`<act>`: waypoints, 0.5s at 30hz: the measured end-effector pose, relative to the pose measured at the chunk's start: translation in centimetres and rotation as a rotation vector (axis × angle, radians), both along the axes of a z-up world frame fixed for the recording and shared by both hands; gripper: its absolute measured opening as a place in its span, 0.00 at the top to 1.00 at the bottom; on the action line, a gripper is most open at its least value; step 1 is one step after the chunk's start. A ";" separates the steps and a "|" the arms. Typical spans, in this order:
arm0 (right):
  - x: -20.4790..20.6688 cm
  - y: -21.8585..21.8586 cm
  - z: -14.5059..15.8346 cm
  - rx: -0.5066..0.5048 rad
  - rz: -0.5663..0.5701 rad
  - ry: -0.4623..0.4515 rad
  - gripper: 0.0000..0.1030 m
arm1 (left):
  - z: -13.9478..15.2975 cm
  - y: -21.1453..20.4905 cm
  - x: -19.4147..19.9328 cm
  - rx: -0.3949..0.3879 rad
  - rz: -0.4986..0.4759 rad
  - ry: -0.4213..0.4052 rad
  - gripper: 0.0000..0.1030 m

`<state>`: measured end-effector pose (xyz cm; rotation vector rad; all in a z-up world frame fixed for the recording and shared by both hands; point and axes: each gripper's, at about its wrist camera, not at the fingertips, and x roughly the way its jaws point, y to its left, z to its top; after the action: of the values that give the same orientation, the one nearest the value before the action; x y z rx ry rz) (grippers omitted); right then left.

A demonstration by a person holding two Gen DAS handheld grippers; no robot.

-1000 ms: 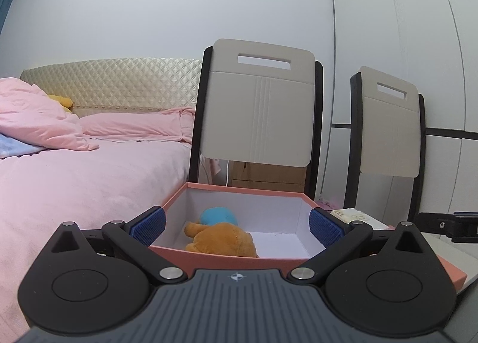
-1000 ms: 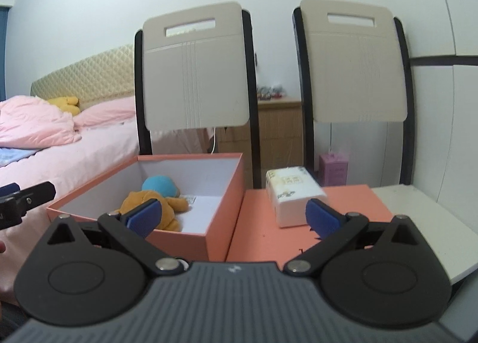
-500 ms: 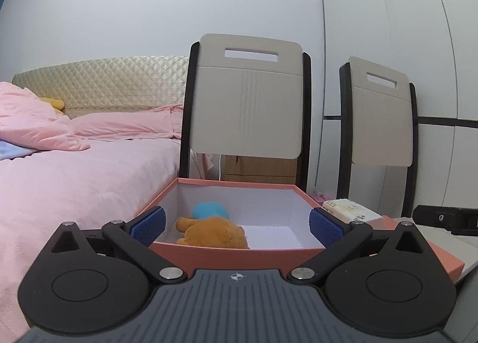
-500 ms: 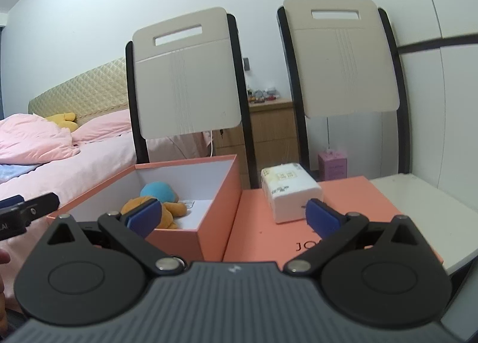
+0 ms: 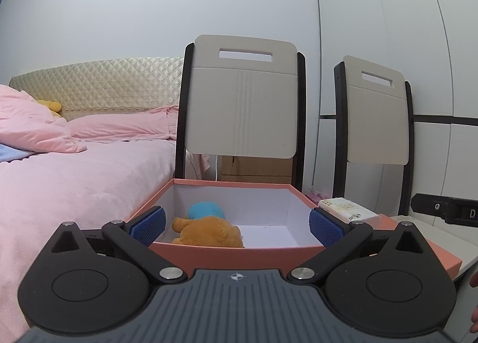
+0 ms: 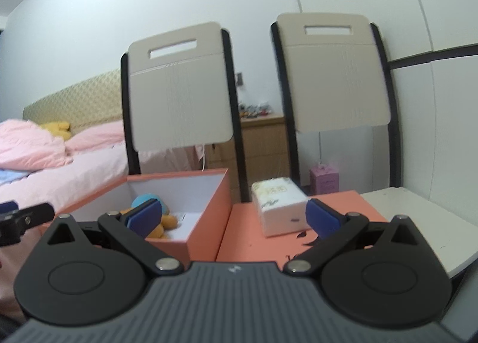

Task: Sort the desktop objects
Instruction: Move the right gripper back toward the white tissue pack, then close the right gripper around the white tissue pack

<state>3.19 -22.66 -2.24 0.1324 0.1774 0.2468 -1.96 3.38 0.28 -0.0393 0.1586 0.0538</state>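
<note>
Only the right wrist view shows the orange lid [image 6: 343, 202] lying flat beside the open orange box [image 6: 209, 217], with a white tissue pack [image 6: 279, 205] on it. An orange-and-blue plush toy [image 5: 209, 228] lies inside the box. Left gripper [image 5: 237, 223] and right gripper [image 6: 233, 217] hover empty, jaws apart.

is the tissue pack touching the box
Apart. The right wrist view shows a strip of lid between the tissue pack and the box wall.

Home bedroom, pink-quilted bed [image 5: 74, 169], padded headboard [image 5: 98, 83], wooden dresser [image 6: 263, 139]
</note>
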 end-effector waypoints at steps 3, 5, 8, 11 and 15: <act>0.8 -0.2 0.2 0.019 0.017 0.024 0.00 | 0.0 0.0 0.0 -0.002 0.000 0.002 0.00; 1.8 -0.4 0.5 0.022 0.028 0.058 0.00 | 0.0 0.0 0.1 -0.005 0.003 0.003 0.00; 5.0 -0.8 1.3 0.033 0.041 0.137 0.00 | 0.0 0.0 0.1 -0.005 0.005 0.003 0.00; 9.2 -0.7 2.0 0.018 0.044 0.193 0.00 | 0.0 -0.1 0.0 -0.001 0.002 0.002 0.00; 15.3 -0.2 1.3 -0.034 0.055 0.258 0.00 | -0.1 -0.1 0.1 -0.002 0.003 0.006 0.00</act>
<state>18.52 -22.87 -0.96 0.1258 0.4415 0.2813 -1.84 3.27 0.19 -0.0412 0.1643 0.0563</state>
